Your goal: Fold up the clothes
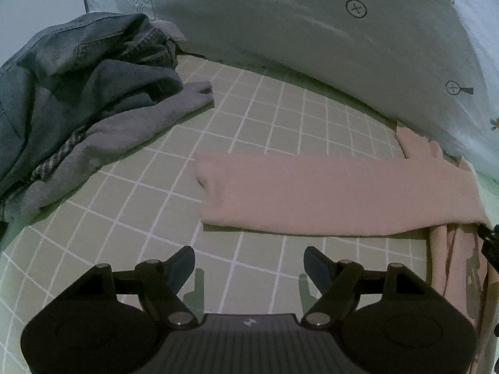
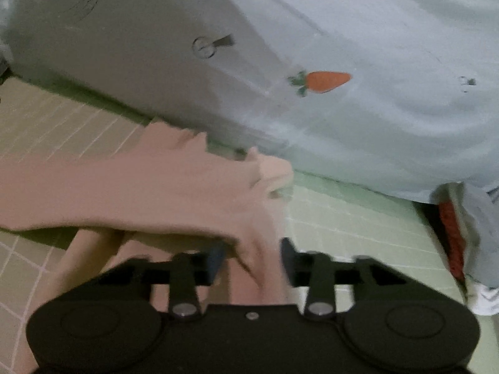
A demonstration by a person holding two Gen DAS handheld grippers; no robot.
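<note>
Pink garment [image 1: 336,193] lies on the green grid mat [image 1: 265,118], one sleeve laid across for folding; my left gripper [image 1: 249,268] hovers spread and empty, my right gripper [image 2: 252,258] straddles its cloth, jaws parted.

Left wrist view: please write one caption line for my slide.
Open left gripper hovers over green grid sheet, facing pink garment; unfolded clothes pile lies left.

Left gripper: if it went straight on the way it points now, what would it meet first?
Probably the pink garment, folded flat across the checked sheet just ahead of the open left gripper. Only bare sheet lies between them. Depth is unclear, so it might touch the sheet first.
</note>
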